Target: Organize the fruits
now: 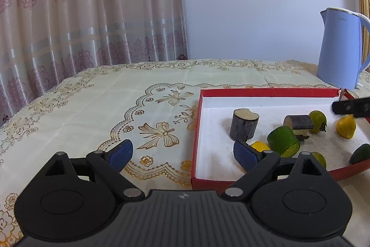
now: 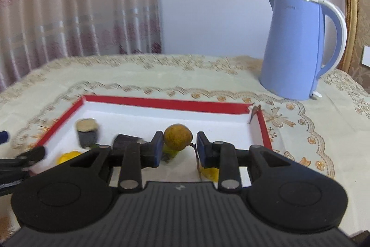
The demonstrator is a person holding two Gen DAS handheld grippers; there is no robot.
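Observation:
A red tray (image 1: 196,131) with a white floor holds several fruits and wood pieces: a dark log stub (image 1: 244,124), a cut green fruit (image 1: 283,140), a yellow fruit (image 1: 345,126), a green-yellow round fruit (image 1: 318,118). My left gripper (image 1: 185,154) is open and empty, one pad outside the tray's left wall, the other inside. My right gripper (image 2: 178,149) is open above the tray (image 2: 161,103), its pads (image 2: 158,147) on either side of a yellow-brown round fruit (image 2: 178,137) with a gap on the right. The view is blurred.
A blue electric kettle (image 2: 298,48) stands at the back right of the table, behind the tray. A cream embroidered tablecloth (image 1: 104,103) covers the table. A patterned curtain (image 1: 81,4) hangs behind on the left. A gold frame edge (image 2: 351,4) is at far right.

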